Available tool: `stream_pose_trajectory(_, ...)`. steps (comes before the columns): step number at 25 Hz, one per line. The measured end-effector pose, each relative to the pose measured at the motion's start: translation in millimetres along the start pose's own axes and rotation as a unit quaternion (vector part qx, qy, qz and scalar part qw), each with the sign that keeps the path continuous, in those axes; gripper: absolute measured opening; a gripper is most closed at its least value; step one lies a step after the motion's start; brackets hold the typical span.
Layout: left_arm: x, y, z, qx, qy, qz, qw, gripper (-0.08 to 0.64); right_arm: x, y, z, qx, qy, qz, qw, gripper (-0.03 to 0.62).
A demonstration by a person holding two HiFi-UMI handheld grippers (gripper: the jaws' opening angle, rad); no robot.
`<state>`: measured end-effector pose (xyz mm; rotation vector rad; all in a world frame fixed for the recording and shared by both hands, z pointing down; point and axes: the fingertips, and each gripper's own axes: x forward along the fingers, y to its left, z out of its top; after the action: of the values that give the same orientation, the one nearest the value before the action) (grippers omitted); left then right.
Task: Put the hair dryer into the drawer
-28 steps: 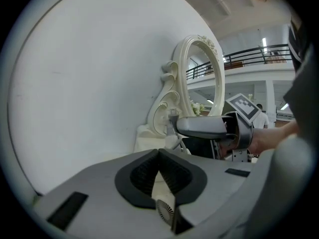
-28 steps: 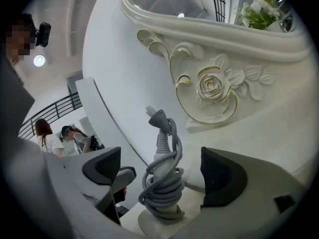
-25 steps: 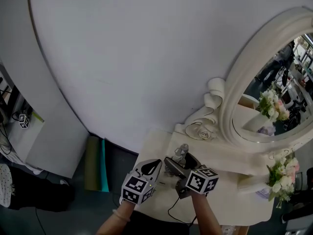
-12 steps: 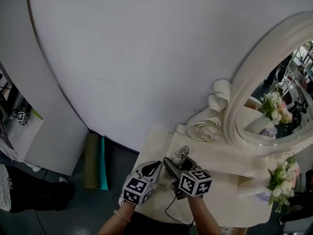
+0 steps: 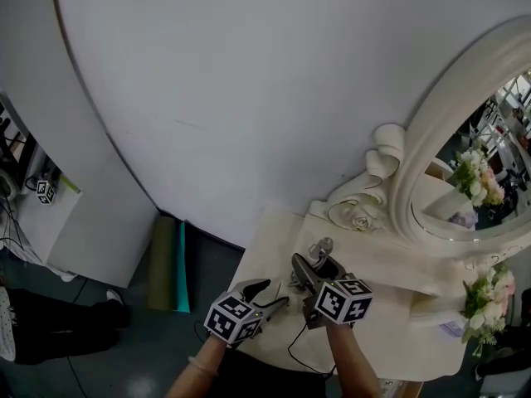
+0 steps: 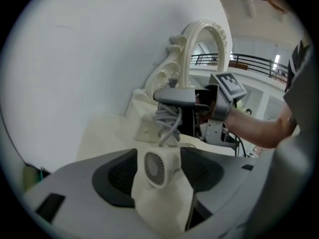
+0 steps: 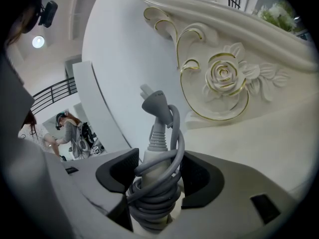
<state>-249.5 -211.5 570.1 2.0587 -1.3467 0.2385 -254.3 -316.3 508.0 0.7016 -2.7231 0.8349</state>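
The hair dryer has a white body with a round fan grille (image 6: 155, 168) and a handle wound with grey cord (image 7: 155, 185); its plug (image 7: 153, 102) sticks up. My right gripper (image 7: 157, 176) has just been closing and is shut on the cord-wrapped handle, both pads against the cord. In the head view it (image 5: 309, 270) is over the cream dressing table (image 5: 270, 235). My left gripper (image 5: 267, 294) is just to its left near the table's front edge. Its jaws have just been opening and stand open (image 6: 157, 176), with the dryer's white body between them. A small drawer front with a knob (image 6: 145, 129) is behind.
An oval mirror in a carved cream frame (image 5: 415, 181) stands at the table's back right, with a rose carving (image 7: 224, 78) at its base. A flower bunch (image 5: 485, 293) is at the right. A teal and olive roll (image 5: 170, 264) leans by the white wall.
My left gripper has sunk toward the table's front edge, and its fingers, together before, now stand apart. The right gripper stays in place on the dryer.
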Motion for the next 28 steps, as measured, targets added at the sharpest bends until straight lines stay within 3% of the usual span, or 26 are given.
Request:
stream_pose_trajectory(3,7.1,-14.7,-25.0,0.012,0.055,-0.03,0.998,0.322,-0.5,0.5,0.0,0.0,0.0,0.0,1.0,0.253)
stream_pose_trajectory(7,23.3,-16.5,-40.4,0.031,0.081,-0.022,0.9959,0.339,-0.7,0.3,0.2,0.003,-0.001,0.002,1.0,0.252)
stream_pose_trajectory(16,29.8,-23.3,-39.7,0.043,0.074,-0.044,0.9954,0.307,-7.8,0.7,2.3,0.029,-0.01,0.009,0.999,0.242)
stream_pose_trajectory(21,33.6,-27.8,-36.1,0.069,0.08,-0.043,0.9935,0.296,-19.3,-0.5,6.3,0.047,-0.021,0.002,0.999,0.236)
stream_pose_trajectory(28,37.4,-44.9,-18.6,0.091,0.058,-0.079,0.9911,0.285,-45.8,-10.2,28.2,0.054,-0.06,-0.019,0.997,0.236)
